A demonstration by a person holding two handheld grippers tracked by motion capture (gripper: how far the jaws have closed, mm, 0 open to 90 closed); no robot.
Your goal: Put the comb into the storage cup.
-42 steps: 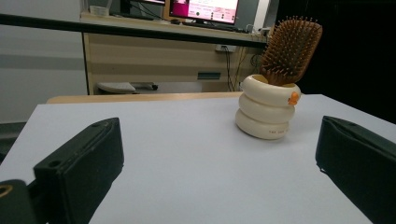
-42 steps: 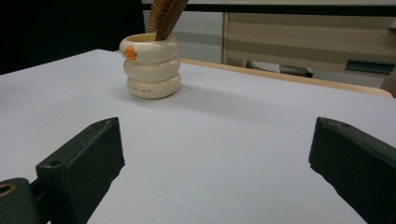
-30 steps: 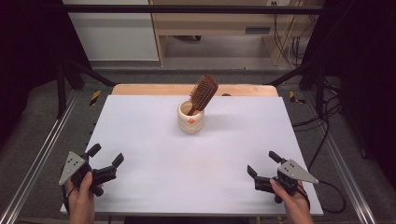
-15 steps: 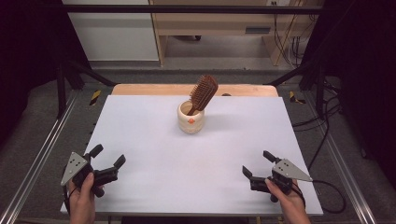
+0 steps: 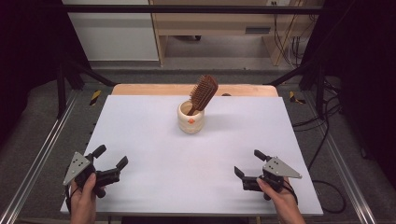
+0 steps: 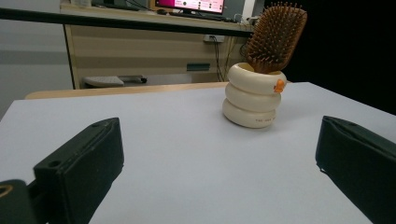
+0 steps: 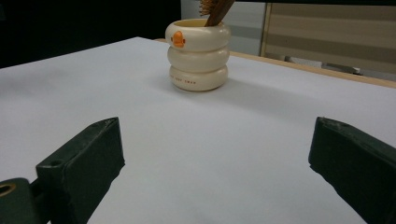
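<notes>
From above, my left gripper [image 5: 111, 161] and right gripper [image 5: 247, 163] sit low at the near corners of the counter [image 5: 140, 121], both with fingers spread wide and holding nothing. The cup [image 5: 191, 117] stands well ahead, between them, toward the far edge, with the brush [image 5: 203, 93] leaning out of it, handle down.

In my left gripper view, the cup [image 6: 254, 95] lies far beyond my open fingers [image 6: 81, 161], right of centre.

In my right gripper view, the cup [image 7: 198, 55] sits far off, left of centre; the brush [image 7: 217, 9] is mostly cropped, probably tilted right.
</notes>
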